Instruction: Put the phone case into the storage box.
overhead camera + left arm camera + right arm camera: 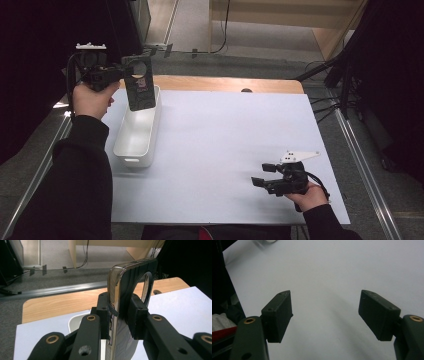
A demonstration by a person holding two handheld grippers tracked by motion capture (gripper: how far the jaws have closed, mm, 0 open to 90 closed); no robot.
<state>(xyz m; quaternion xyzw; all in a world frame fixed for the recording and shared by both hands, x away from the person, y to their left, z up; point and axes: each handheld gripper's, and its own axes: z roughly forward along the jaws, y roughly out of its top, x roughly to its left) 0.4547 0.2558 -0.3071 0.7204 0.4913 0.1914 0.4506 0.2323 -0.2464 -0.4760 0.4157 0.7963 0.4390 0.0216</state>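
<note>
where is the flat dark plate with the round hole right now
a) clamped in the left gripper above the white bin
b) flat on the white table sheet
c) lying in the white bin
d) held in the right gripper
a: the left gripper pinches the dark plate upright over the white bin, while the right gripper sits open with nothing between its jaws.

The room is dim with black edges at far left and right; the white sheet (pixel 225 150) is the brightest area, evenly lit from above. The right gripper (pixel 265 175) casts a soft shadow just beneath itself, and the bin (pixel 137 132) shades its near side. In the left gripper view, a glare streak runs along the phone case (pixel 125 302) edge, and the near jaws look soft. The right gripper view is grainy, blurred at the far left corner.
</note>
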